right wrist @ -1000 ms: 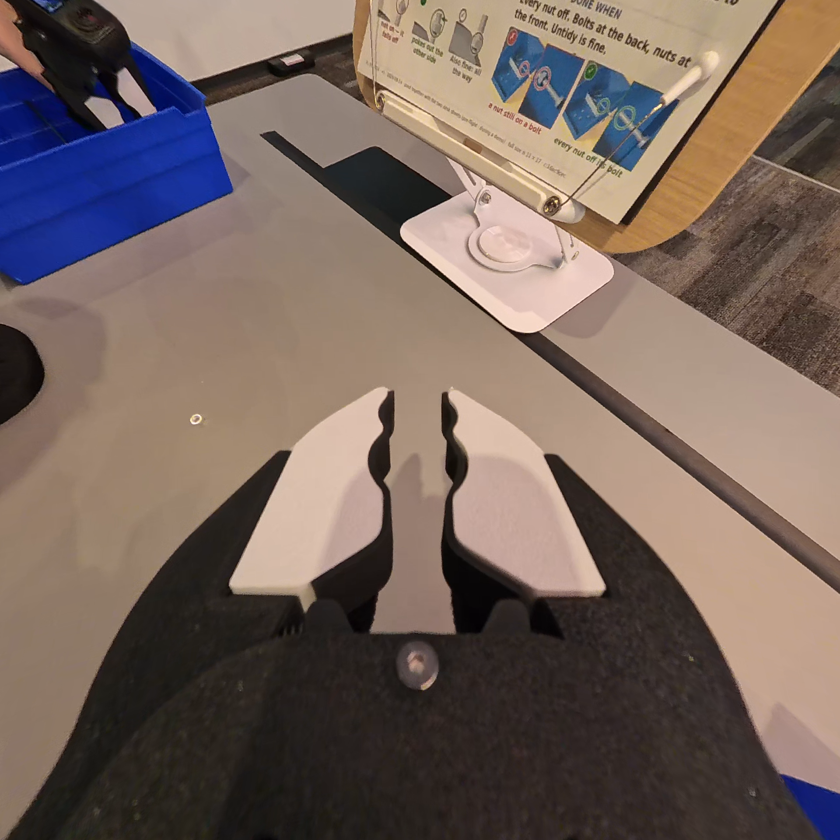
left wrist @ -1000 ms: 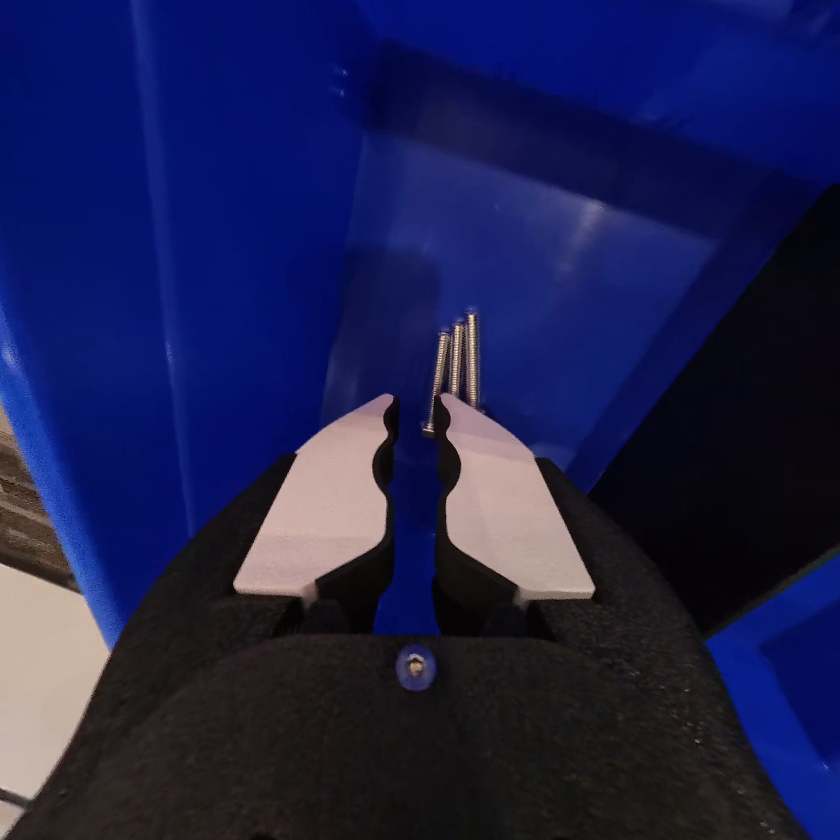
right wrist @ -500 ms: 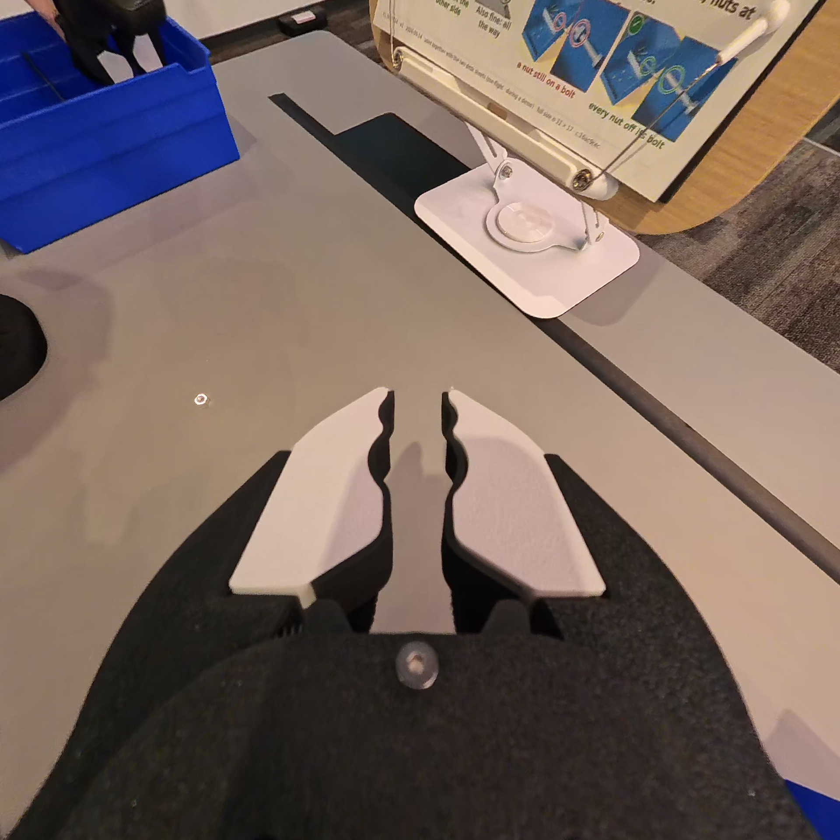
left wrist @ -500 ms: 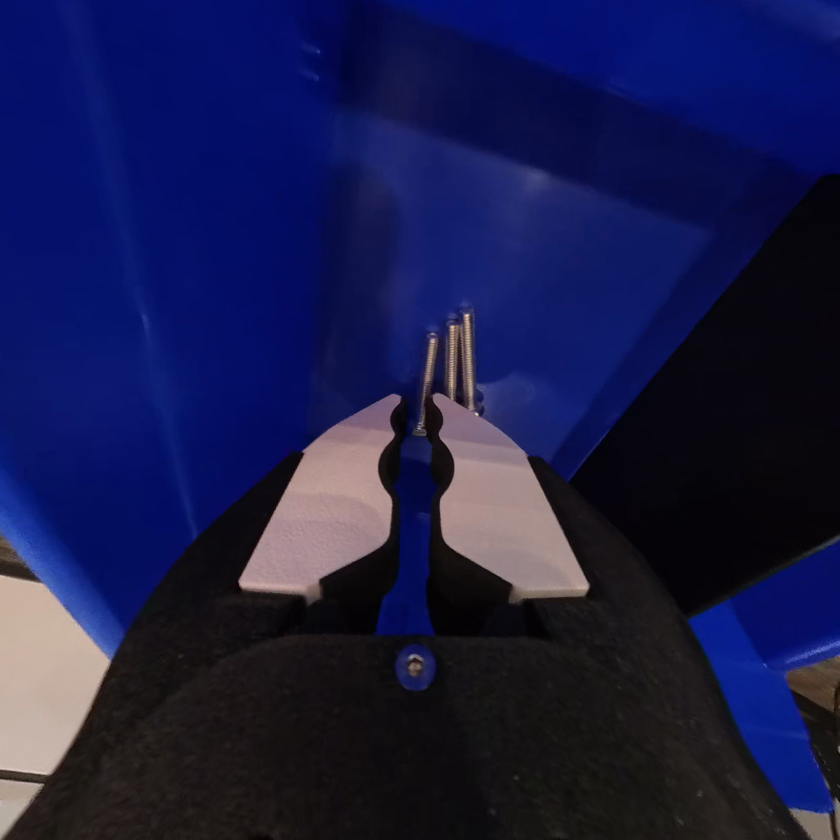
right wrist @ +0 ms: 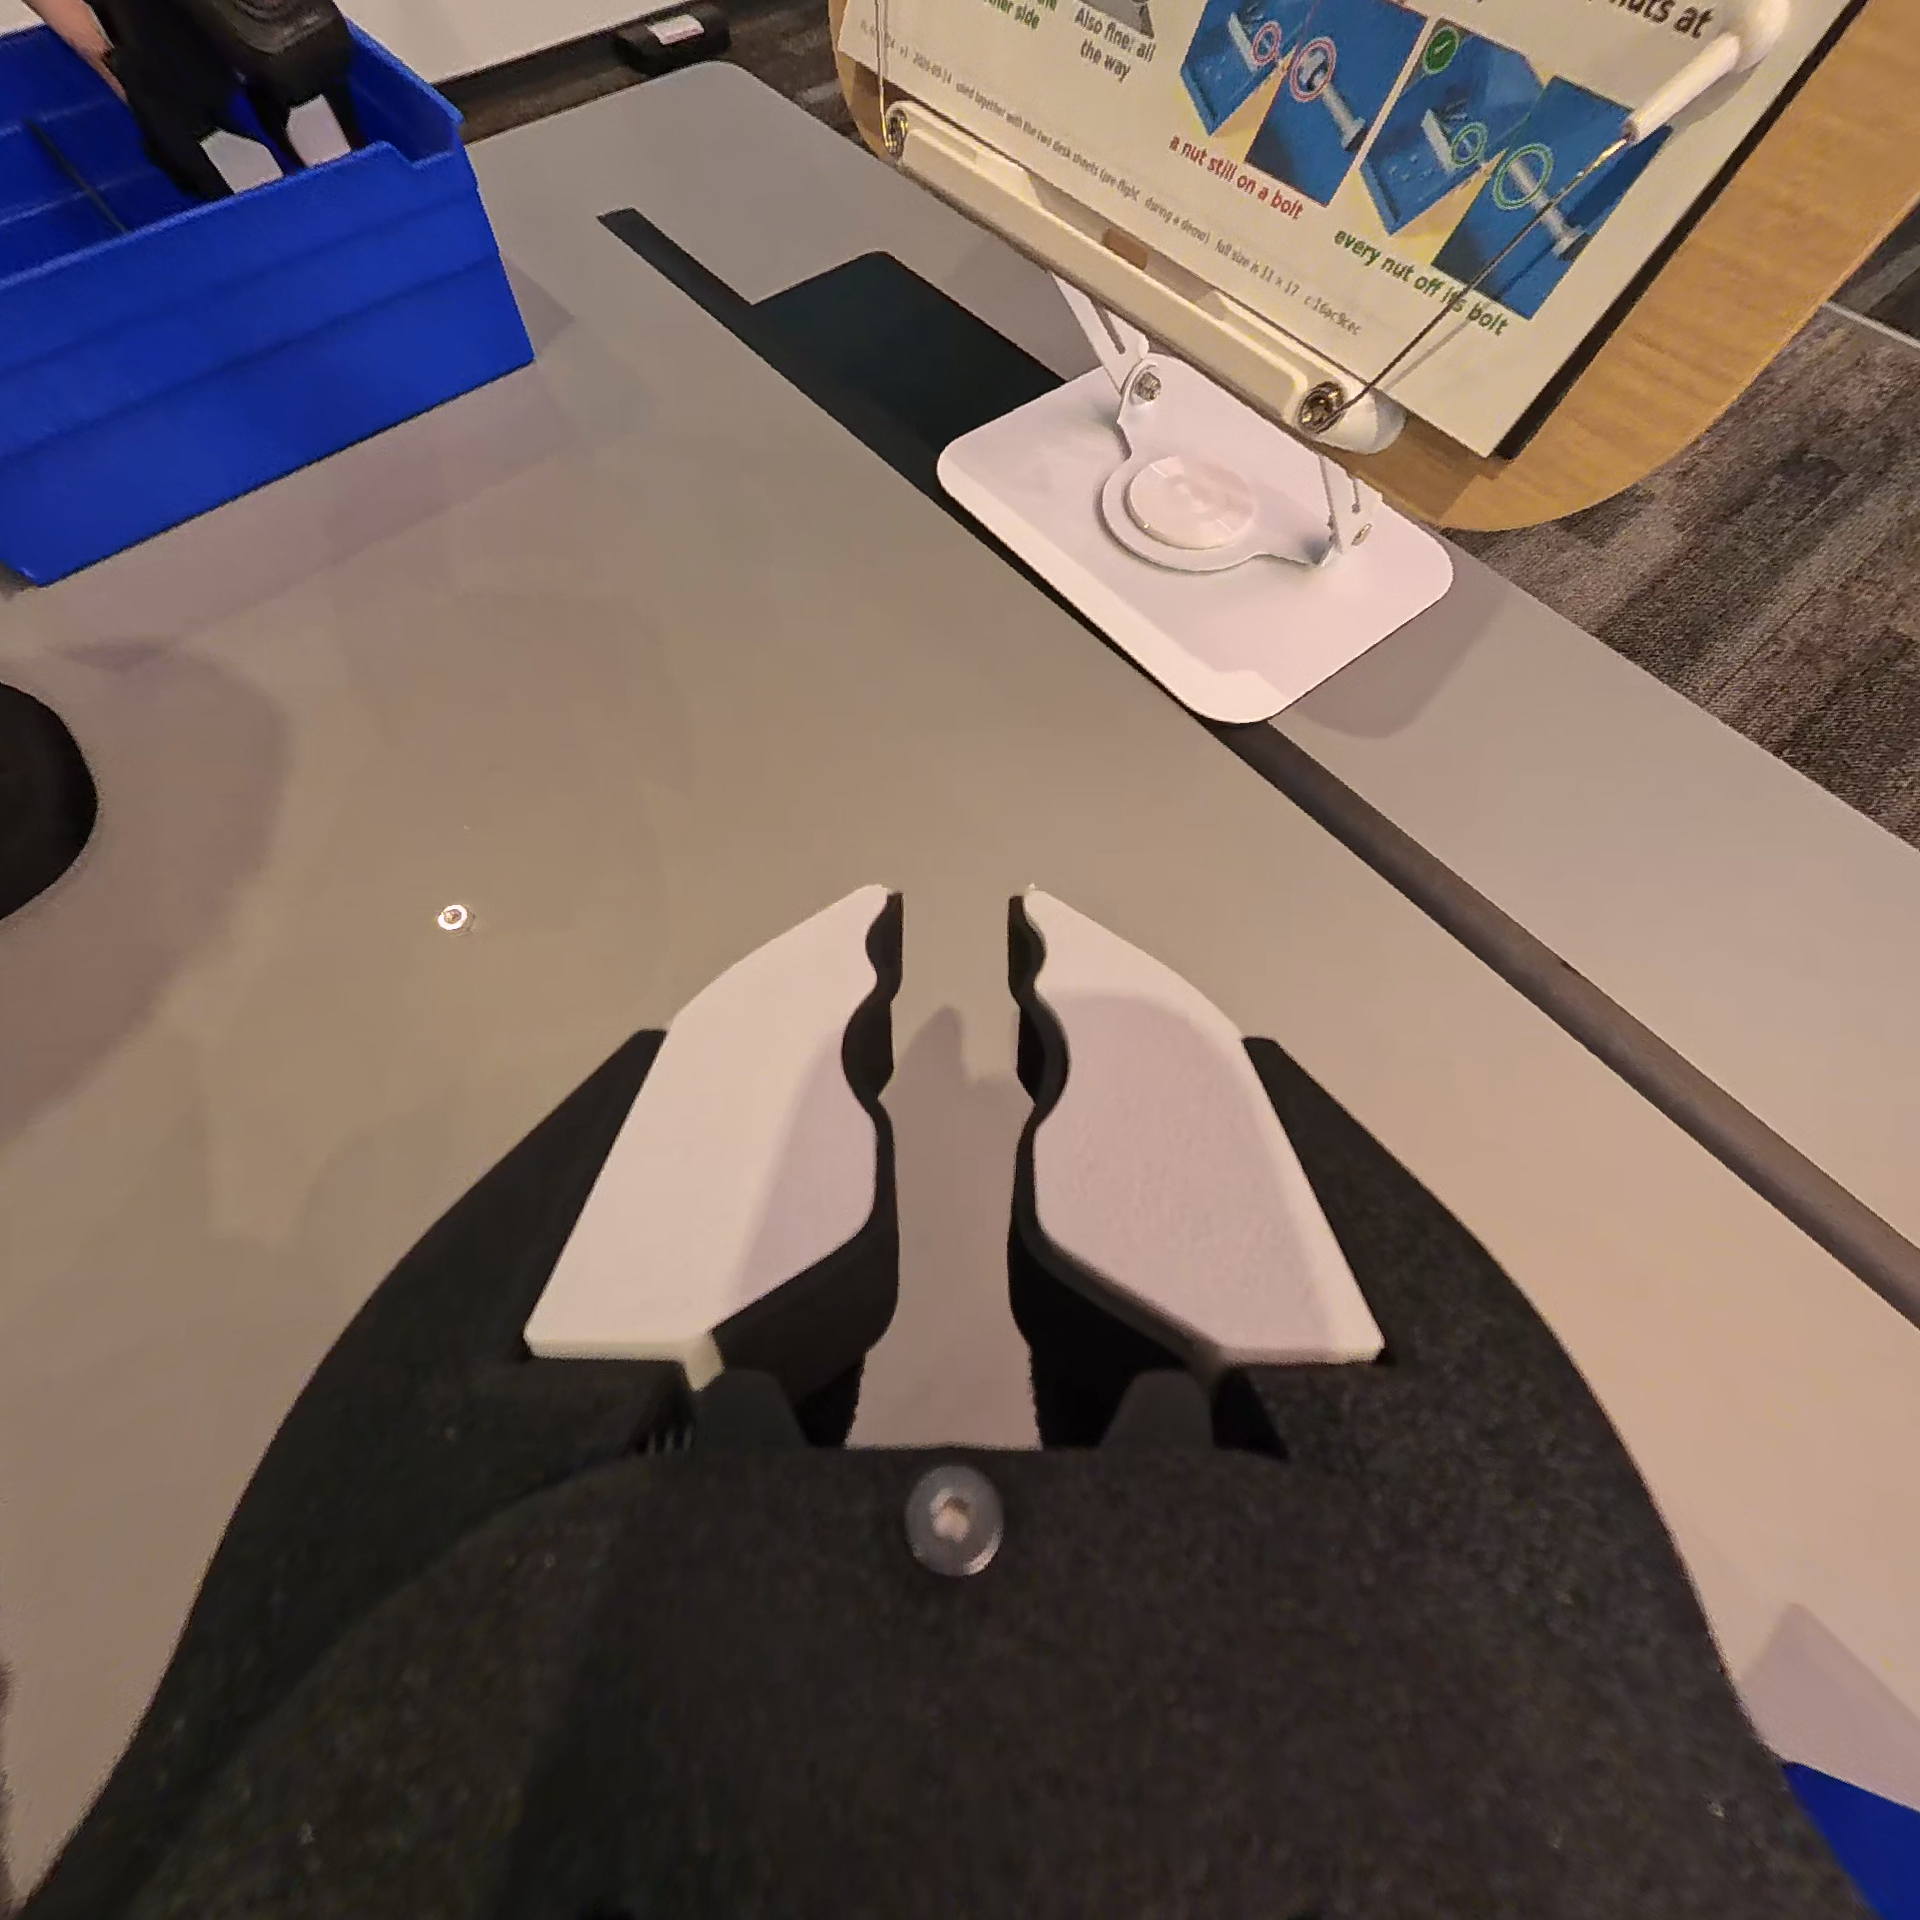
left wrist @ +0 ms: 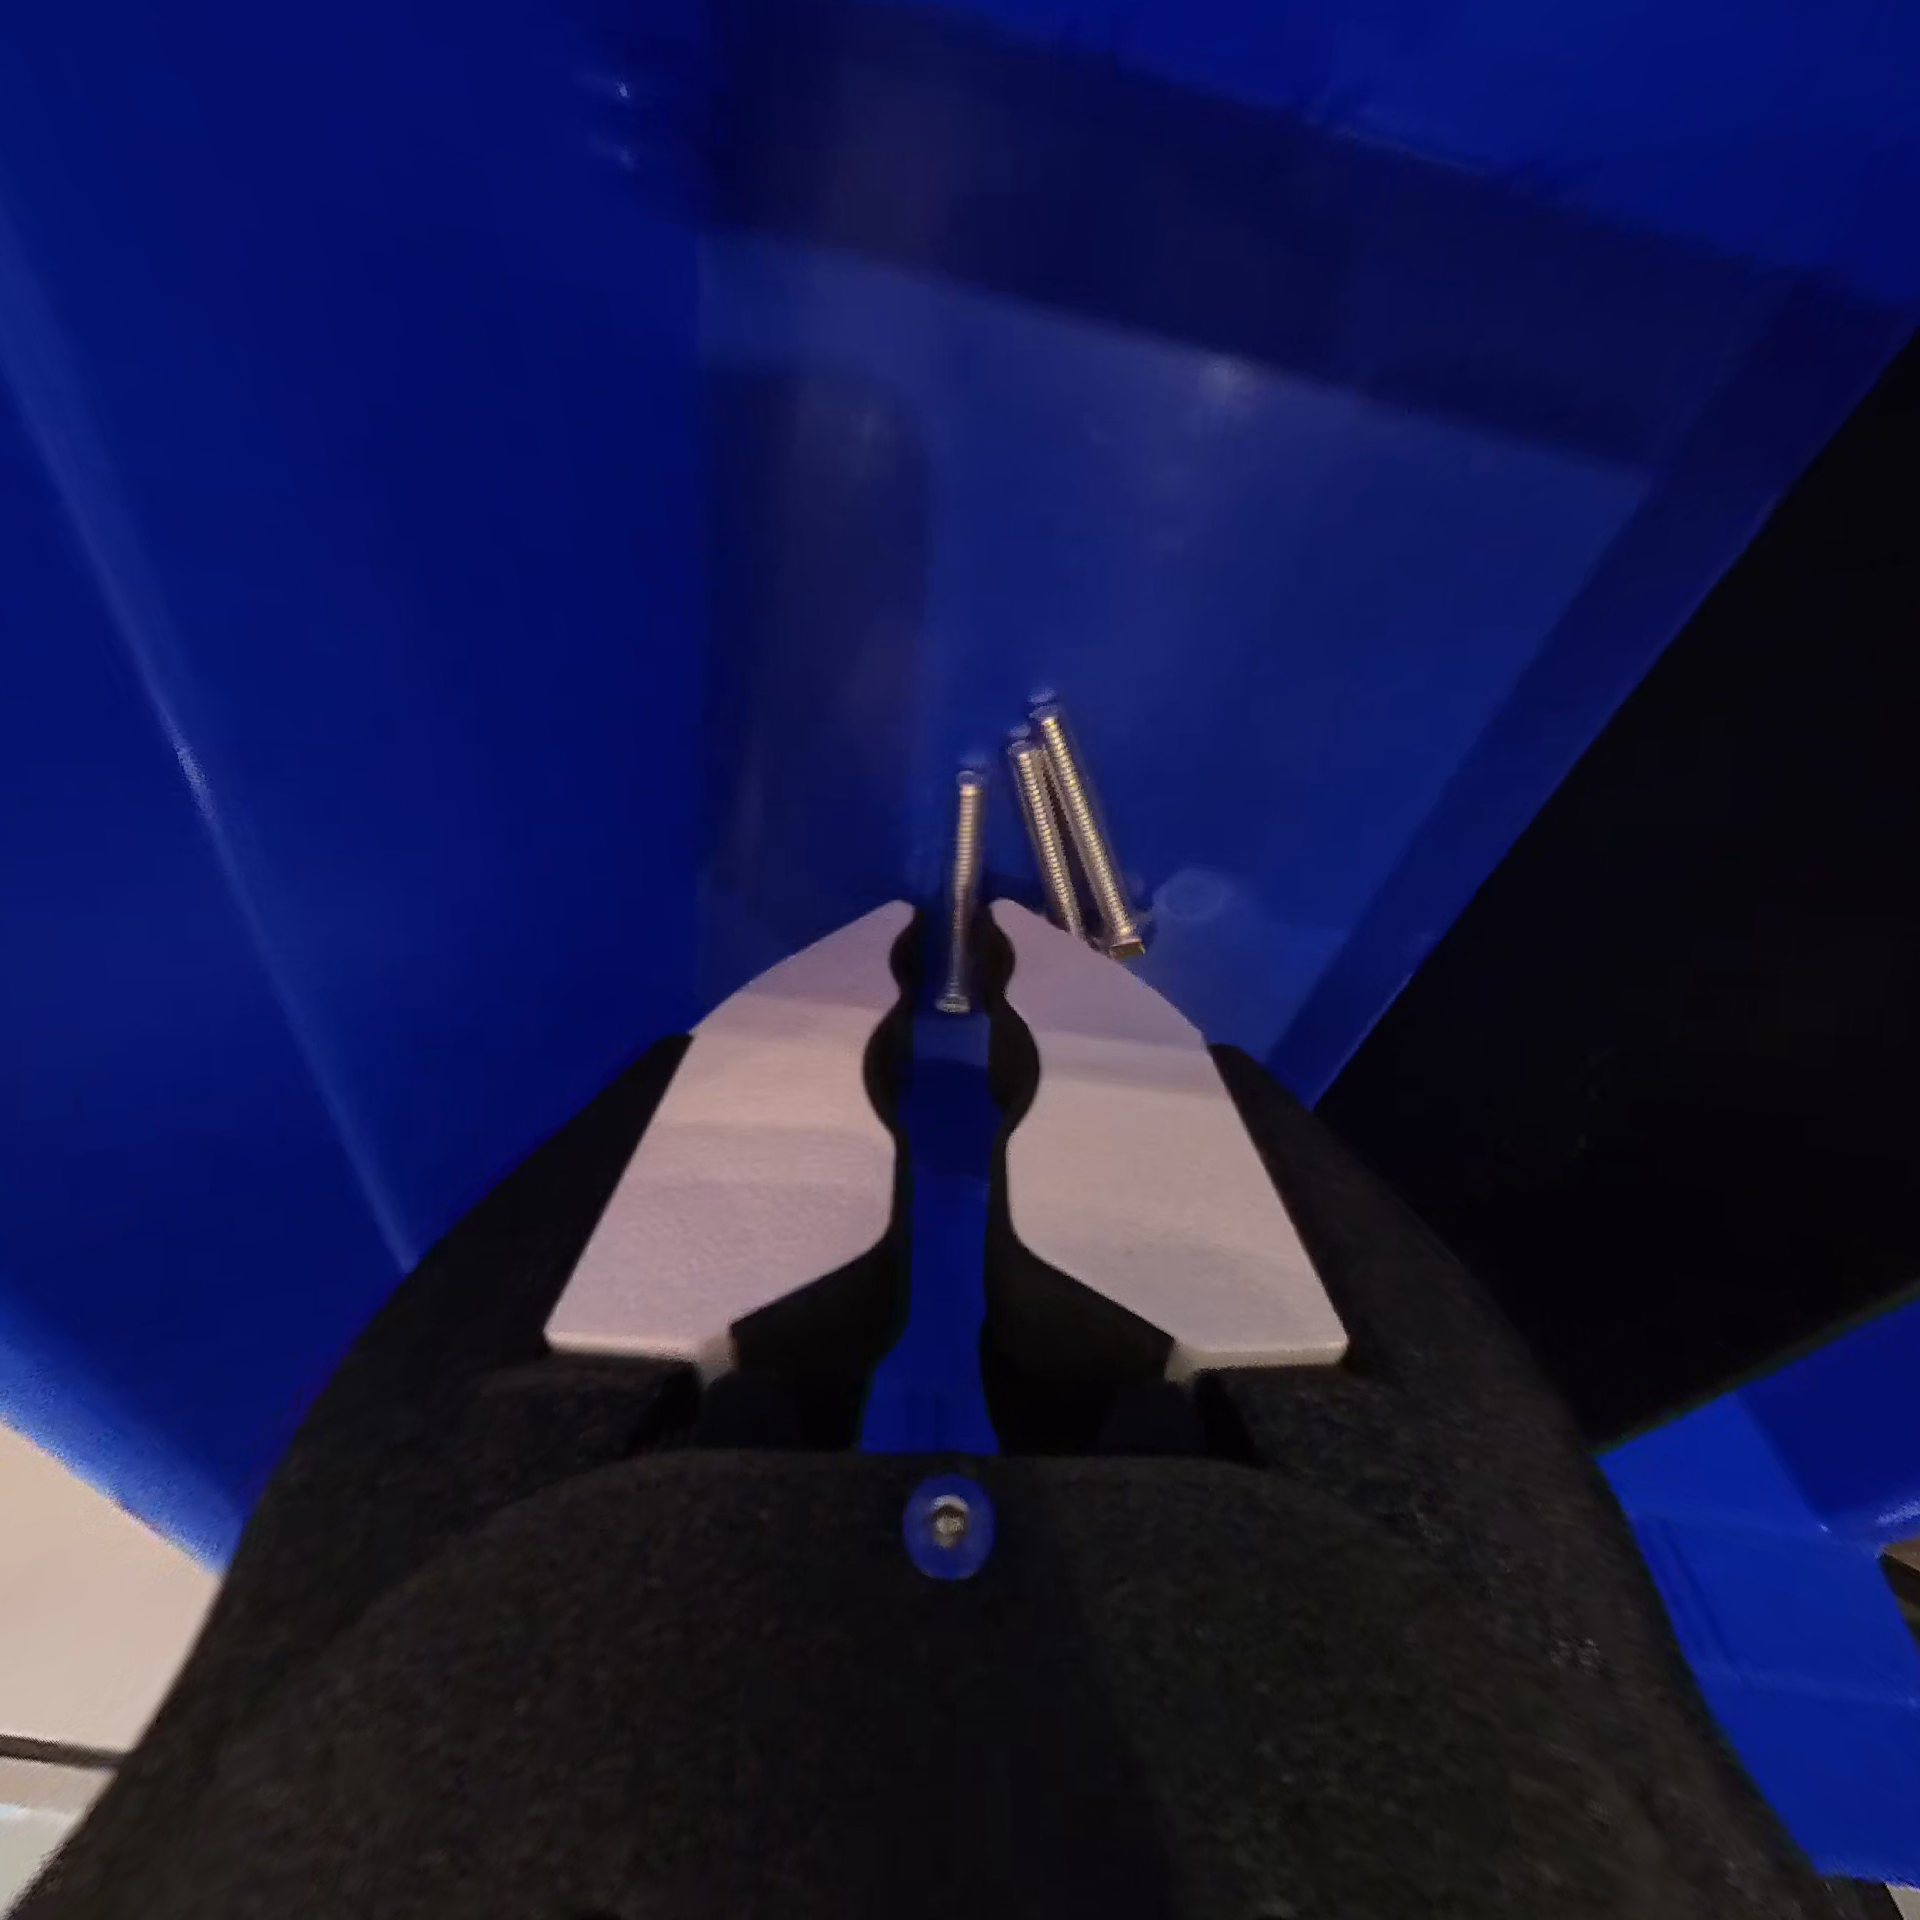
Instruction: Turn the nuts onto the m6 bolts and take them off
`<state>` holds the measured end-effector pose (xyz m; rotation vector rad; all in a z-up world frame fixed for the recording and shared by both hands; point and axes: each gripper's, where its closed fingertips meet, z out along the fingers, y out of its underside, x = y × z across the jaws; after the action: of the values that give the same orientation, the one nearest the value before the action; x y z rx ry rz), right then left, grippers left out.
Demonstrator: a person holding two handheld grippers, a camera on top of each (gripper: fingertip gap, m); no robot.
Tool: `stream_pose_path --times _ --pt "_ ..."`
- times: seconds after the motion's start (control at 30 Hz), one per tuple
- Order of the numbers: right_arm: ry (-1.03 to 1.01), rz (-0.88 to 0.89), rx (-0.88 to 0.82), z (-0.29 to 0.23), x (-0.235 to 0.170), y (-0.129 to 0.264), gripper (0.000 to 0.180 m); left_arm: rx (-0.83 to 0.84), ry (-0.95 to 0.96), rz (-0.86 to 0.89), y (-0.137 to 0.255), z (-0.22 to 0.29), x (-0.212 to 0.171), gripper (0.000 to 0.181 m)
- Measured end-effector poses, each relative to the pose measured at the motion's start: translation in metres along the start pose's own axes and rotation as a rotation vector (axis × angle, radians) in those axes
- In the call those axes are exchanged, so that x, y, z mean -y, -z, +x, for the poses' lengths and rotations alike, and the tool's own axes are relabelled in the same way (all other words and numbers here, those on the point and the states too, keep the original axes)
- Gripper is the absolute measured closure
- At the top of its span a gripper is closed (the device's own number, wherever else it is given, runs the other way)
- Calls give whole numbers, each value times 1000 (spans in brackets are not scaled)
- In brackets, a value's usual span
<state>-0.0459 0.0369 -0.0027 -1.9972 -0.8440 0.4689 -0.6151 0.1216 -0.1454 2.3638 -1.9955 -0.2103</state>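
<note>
In the left wrist view my left gripper [left wrist: 954, 906] is down inside the blue bin [left wrist: 416, 623]. Its jaws are closed on one thin silver bolt [left wrist: 964, 862], which points forward between the fingertips. Two more bolts [left wrist: 1075, 831] lie side by side on the bin floor just to the right. In the right wrist view my right gripper [right wrist: 956, 899] is open and empty, held over the grey table [right wrist: 727, 623]. A small silver nut [right wrist: 454, 916] lies on the table to its left. The left gripper [right wrist: 239, 94] shows far off in the bin [right wrist: 260, 312].
A white stand [right wrist: 1195, 540] holding an instruction sheet [right wrist: 1299, 125] sits at the table's far right edge. A black divider [left wrist: 1662, 935] rises on the right inside the bin. A black object [right wrist: 31, 800] lies at the left edge. A dark groove [right wrist: 1558, 977] runs along the table. The gap from one gripper's tips to the other's is roughly 60 centimeters.
My left gripper moved forward and closed on the left bolt, which now stands apart from the other two. My right gripper shifted slightly over the table, still open.
</note>
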Motion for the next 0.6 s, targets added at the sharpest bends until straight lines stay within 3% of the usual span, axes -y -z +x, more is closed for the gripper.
stream_pose_path --times 0.2,0.3,0.47,0.6 --pt "10 0 16 -4 1 -1 161 66 28 1 1 -3 -3 175" --pt "19 -4 22 -5 0 0 161 141 64 54 19 -5 -1 175" --pt "31 38 39 -10 11 4 161 299 262 376 114 -11 21 175" --pt "55 123 114 -33 33 2 162 217 405 774 202 25 81 175"
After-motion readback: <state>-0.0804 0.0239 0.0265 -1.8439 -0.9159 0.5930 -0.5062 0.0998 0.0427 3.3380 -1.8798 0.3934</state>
